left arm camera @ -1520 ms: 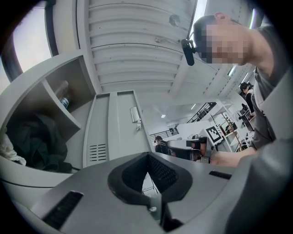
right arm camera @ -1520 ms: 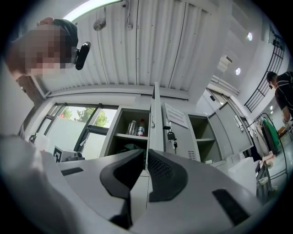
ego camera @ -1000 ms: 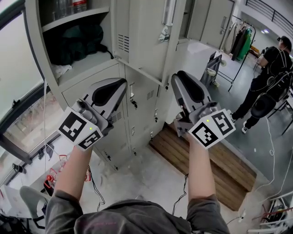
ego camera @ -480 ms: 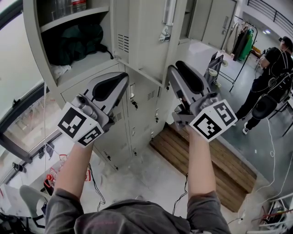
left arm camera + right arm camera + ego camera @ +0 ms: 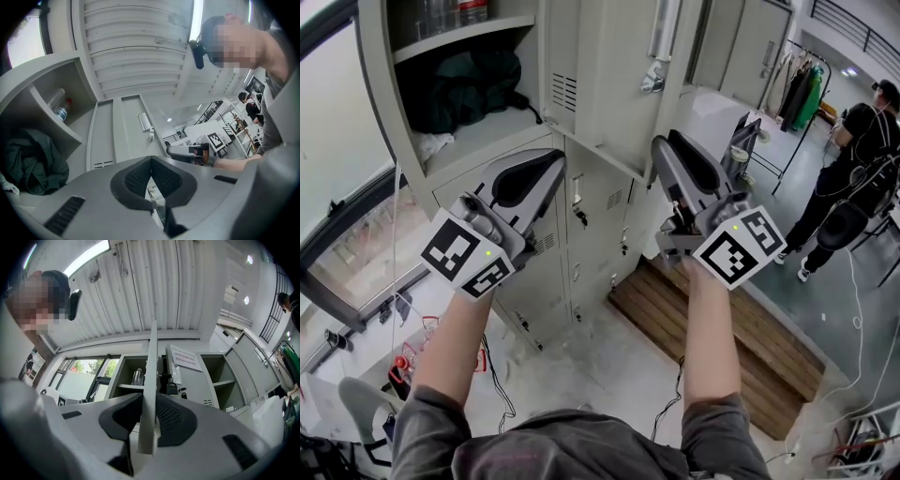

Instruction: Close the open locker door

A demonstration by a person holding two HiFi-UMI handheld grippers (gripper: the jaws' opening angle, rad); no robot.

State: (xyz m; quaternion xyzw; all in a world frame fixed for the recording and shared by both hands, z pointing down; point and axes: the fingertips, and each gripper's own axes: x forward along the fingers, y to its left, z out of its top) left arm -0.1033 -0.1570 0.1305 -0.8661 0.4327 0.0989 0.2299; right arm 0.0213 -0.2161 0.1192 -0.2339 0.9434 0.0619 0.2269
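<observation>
The grey locker door [image 5: 609, 66] stands swung out from its open compartment [image 5: 441, 56], which holds a dark green garment [image 5: 464, 84] and bottles [image 5: 455, 11]. My right gripper [image 5: 664, 142] is at the door's lower free corner. In the right gripper view the door's thin edge [image 5: 152, 362] runs up between the pads of the right gripper [image 5: 150, 397]; the jaws have just been closing and are shut on it. My left gripper [image 5: 553, 159] hangs below the compartment, in front of the lower lockers. Its tips meet, and the left gripper [image 5: 151, 159] holds nothing.
Lower locker doors [image 5: 591, 234] with small handles sit under the compartment. A wooden platform [image 5: 722, 347] lies on the floor at right. A person in black [image 5: 853, 169] stands far right near a clothes rack [image 5: 802, 89]. Cables trail on the floor at left.
My right gripper has edged up a little at the door's lower corner. The left gripper has stayed where it was.
</observation>
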